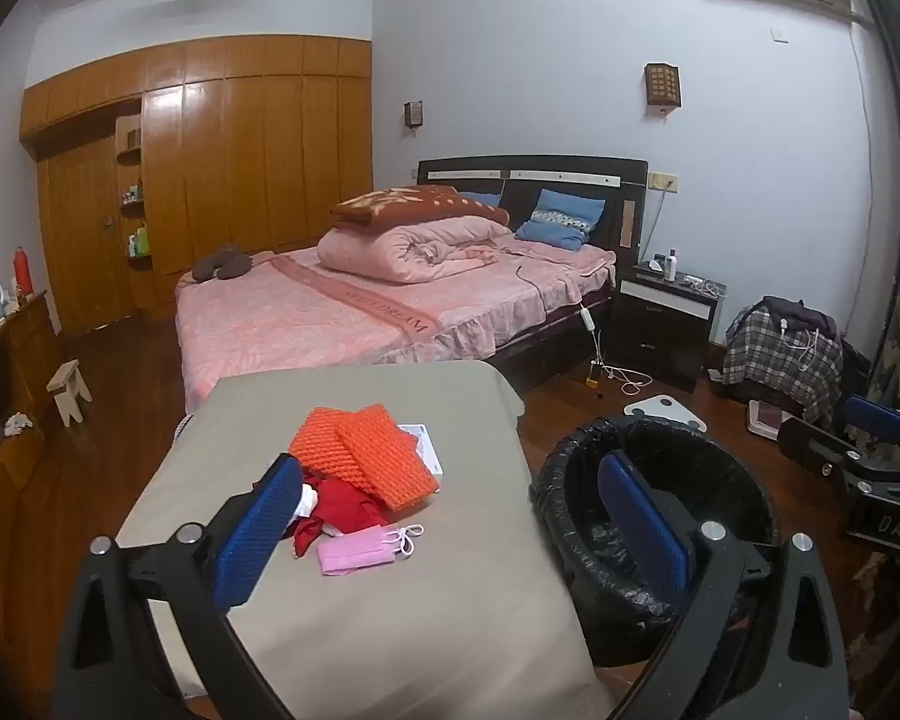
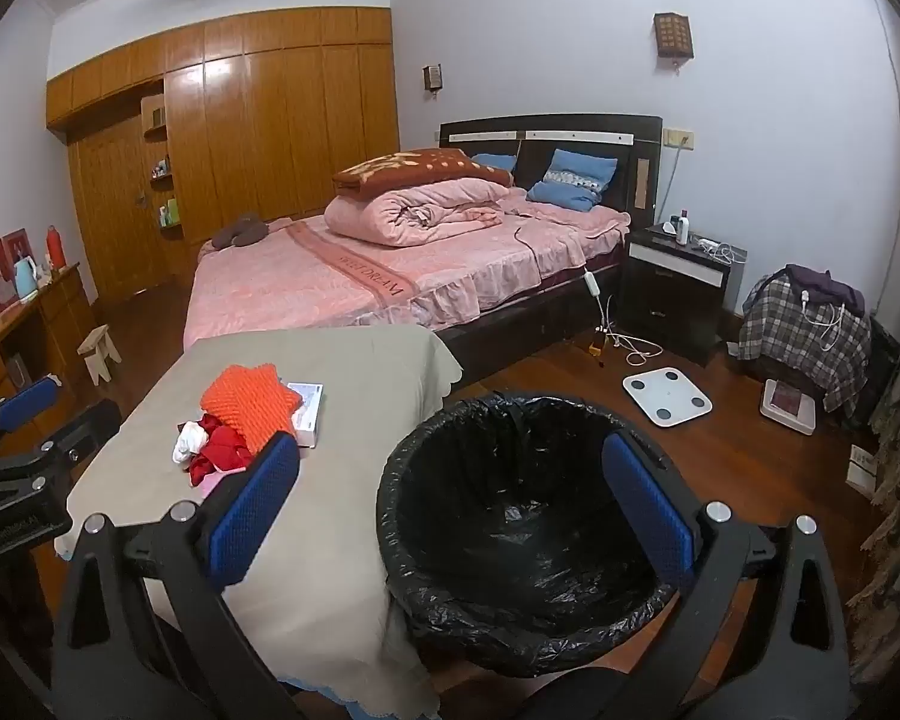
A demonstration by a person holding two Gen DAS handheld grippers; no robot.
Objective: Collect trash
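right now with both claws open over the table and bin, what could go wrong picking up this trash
1. The pink mask lies flat on the cloth; the left claw might pinch the fabric and drag the pile.
2. The orange foam rests on the small box and red scraps, so pulling one could knock others off the table.
3. The bin stands beside the table, below its top; a drop released early could land on the floor.

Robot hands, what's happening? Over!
Left gripper open, empty. Right gripper open, empty. Trash pile untouched on table; lined bin beside it. Nothing blocking.
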